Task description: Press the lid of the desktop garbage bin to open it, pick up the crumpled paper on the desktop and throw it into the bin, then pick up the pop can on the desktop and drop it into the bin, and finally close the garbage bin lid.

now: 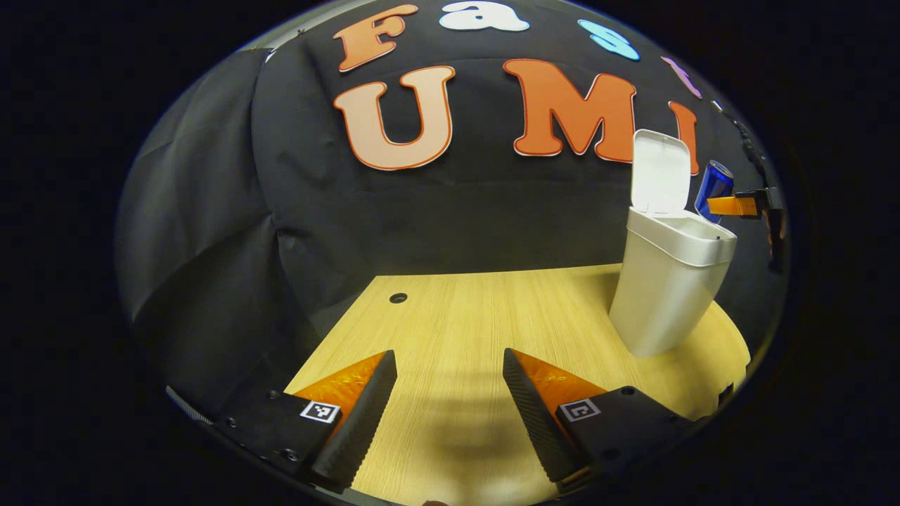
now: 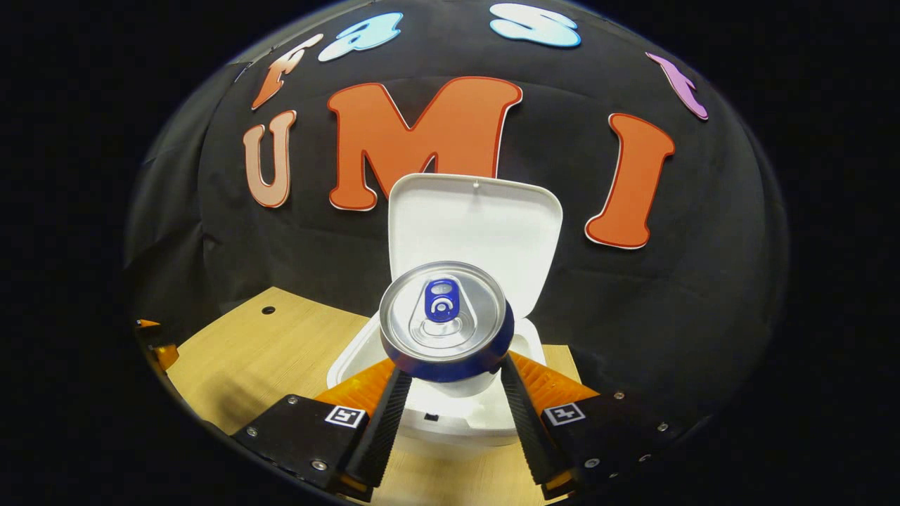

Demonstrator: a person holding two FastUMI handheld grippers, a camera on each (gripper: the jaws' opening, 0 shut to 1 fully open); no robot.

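Note:
The white desktop bin (image 1: 668,281) stands on the wooden table at the right of the left gripper view, its lid (image 1: 659,171) raised upright. In the right gripper view the same bin (image 2: 457,400) lies just below and ahead, lid (image 2: 475,225) open behind it. A blue pop can (image 2: 444,320) with a silver top is held over the bin's mouth, my right gripper (image 2: 450,379) shut on its sides. The left gripper view shows that can (image 1: 713,188) tilted above the bin's far rim. My left gripper (image 1: 450,393) hovers open low over the table, nothing between its fingers.
The wooden table (image 1: 464,330) has a small round hole (image 1: 398,298) near its back left corner. Black cloth hangs behind and to the left of the table. The table's bare left part (image 2: 239,358) shows beside the bin in the right gripper view.

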